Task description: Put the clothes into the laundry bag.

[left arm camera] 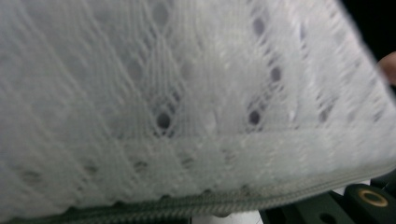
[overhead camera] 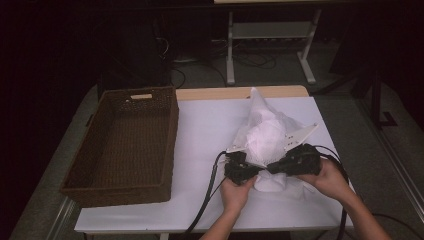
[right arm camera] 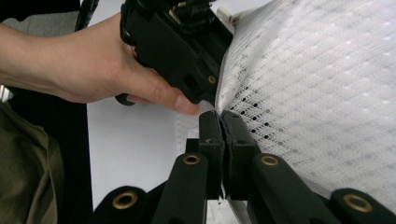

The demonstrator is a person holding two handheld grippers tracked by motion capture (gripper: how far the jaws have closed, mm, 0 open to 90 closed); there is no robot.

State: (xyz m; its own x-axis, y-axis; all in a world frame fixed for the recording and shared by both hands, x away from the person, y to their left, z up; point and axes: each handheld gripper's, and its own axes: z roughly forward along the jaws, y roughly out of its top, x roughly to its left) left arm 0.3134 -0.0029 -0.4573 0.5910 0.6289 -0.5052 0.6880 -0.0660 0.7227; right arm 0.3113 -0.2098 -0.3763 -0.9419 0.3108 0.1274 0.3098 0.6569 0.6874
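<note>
Nearest, the right gripper [right arm camera: 220,122] has its jaws pinched on the white perforated mesh cloth [overhead camera: 267,135], near-right on the table; the left gripper's [overhead camera: 250,172] grip can't be told. A weak pinch may let the edge slip.

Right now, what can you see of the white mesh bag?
The white mesh bag is openwork net fabric with a stitched edge. It stands bunched, lifted into a peak, on the white table, right of the wicker basket. The right tongs are shut on its fabric; the left tongs meet its lower edge.
</note>
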